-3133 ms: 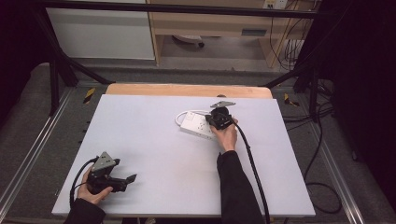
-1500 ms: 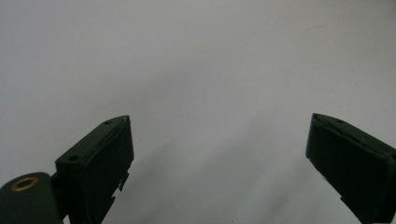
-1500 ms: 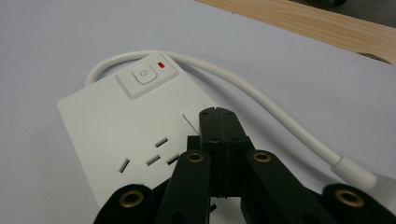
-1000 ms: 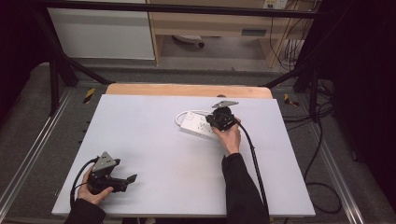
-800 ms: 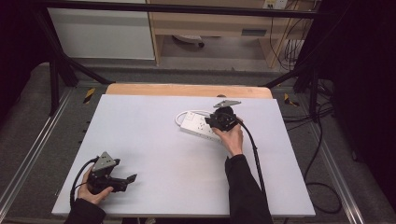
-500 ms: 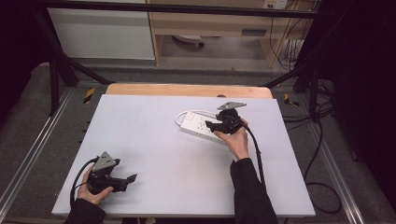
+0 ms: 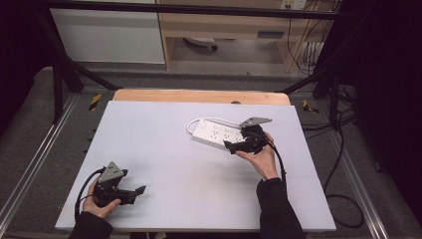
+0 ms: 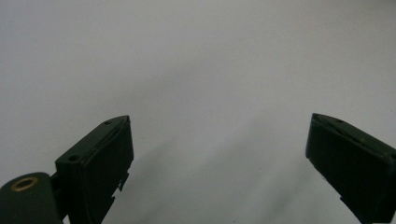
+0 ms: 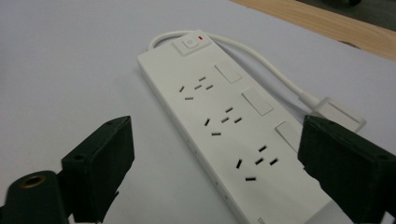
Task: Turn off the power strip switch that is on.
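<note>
Power strip (image 7: 219, 134), white, lies flat on the pale bench (image 7: 199, 164) toward two o'clock from the bench's middle, its long axis slanting from the upper left to the lower right in the high view. Its white cable (image 7: 196, 122) loops out from the far end and curves back along the strip's far side to a flat white plug (image 9: 338, 114) resting on the bench beside it. In the right tool view the strip shows three groups of socket slots, three blank rectangular covers along one edge and a switch (image 9: 189, 44) with a small red mark at the far end.

Right tool (image 7: 234, 145), held in the person's right hand (image 7: 261, 159), sits just over the strip's near end, pointing toward nine o'clock. Its jaws stand wide apart, with the strip's near end between them in its own view and nothing gripped.

Left tool (image 7: 139, 190) rests low at the bench's seven o'clock corner, held in the left hand (image 7: 102, 201), well apart from the strip. Its jaws are also spread wide, with bare bench surface between them, and its black cable (image 7: 82, 191) curls beside the hand.
</note>
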`<move>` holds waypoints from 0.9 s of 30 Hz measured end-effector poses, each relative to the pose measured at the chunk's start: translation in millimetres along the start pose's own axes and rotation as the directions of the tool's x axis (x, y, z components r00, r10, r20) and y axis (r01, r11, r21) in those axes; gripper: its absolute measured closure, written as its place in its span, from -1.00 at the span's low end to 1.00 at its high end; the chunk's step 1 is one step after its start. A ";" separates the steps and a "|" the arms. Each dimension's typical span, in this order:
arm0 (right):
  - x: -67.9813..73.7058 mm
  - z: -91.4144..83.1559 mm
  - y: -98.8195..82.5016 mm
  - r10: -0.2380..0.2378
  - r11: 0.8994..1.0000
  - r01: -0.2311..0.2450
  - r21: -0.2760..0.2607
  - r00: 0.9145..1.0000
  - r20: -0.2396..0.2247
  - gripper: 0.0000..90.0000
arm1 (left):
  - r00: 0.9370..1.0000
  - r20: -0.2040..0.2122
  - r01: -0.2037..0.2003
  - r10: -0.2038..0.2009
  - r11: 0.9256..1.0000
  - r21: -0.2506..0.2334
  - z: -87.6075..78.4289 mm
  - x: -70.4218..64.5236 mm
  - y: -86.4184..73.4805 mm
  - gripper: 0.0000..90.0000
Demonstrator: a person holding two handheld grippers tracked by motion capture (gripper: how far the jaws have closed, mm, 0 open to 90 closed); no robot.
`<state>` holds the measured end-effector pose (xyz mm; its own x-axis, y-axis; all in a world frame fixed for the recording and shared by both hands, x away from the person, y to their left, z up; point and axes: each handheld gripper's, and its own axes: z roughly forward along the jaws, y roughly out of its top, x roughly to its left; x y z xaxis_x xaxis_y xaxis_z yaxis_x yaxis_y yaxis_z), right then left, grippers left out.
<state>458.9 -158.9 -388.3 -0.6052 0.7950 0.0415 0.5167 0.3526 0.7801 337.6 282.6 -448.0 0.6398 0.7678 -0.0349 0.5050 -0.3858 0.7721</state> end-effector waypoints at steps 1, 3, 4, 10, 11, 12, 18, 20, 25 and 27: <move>0.2 -1.5 -1.4 0.003 1.000 -0.003 0.002 1.000 0.002 -0.83 | 1.000 0.000 0.000 0.000 1.000 0.000 0.0 -0.1 0.0 -0.83; 0.0 -7.2 -6.1 0.005 1.000 -0.005 -0.002 1.000 -0.009 -0.89 | 1.000 0.000 0.000 0.000 1.000 -0.001 -0.1 -0.3 0.1 -0.83; 0.2 -8.5 -7.4 0.005 1.000 -0.005 -0.002 1.000 -0.013 -0.90 | 1.000 0.000 0.000 0.000 1.000 -0.001 -0.1 -0.3 0.2 -0.83; 1.0 -17.7 -17.4 0.001 1.000 -0.001 -0.013 0.999 -0.033 -0.95 | 1.000 0.000 0.003 -0.003 1.000 0.000 0.1 -0.3 0.1 -0.84; 1.2 -19.3 -19.4 0.000 1.000 -0.001 -0.013 0.999 -0.035 -0.96 | 1.000 0.000 0.001 -0.001 1.000 0.001 0.2 -0.3 0.1 -0.84; 1.4 -22.4 -23.8 -0.003 1.000 0.003 -0.007 0.999 -0.041 -0.97 | 1.000 0.000 0.001 -0.001 1.000 0.001 0.2 -0.4 0.1 -0.84; 1.5 -29.4 -35.6 -0.014 1.000 0.013 -0.004 0.999 -0.053 -0.98 | 1.000 -0.001 0.003 -0.003 1.000 0.001 0.2 -0.2 0.1 -0.84; 1.4 -32.1 -41.0 -0.017 1.000 0.017 -0.003 0.998 -0.059 -0.98 | 1.000 -0.003 0.002 -0.002 1.000 0.001 0.1 0.2 0.1 -0.84; 0.7 -39.0 -55.8 -0.025 1.000 0.026 0.015 0.998 -0.059 -0.98 | 1.000 -0.002 0.002 -0.002 1.000 0.002 0.2 -0.5 0.2 -0.84; -0.5 -42.2 -62.2 -0.022 1.000 0.023 0.011 0.998 -0.062 -0.98 | 1.000 -0.002 0.002 -0.002 1.000 0.002 0.4 -0.5 0.3 -0.84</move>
<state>401.6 -202.0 -410.5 -0.6530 0.7547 0.0629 0.5094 0.3763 0.7739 337.7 281.9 -448.0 0.6375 0.7696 -0.0352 0.5077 -0.3854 0.7705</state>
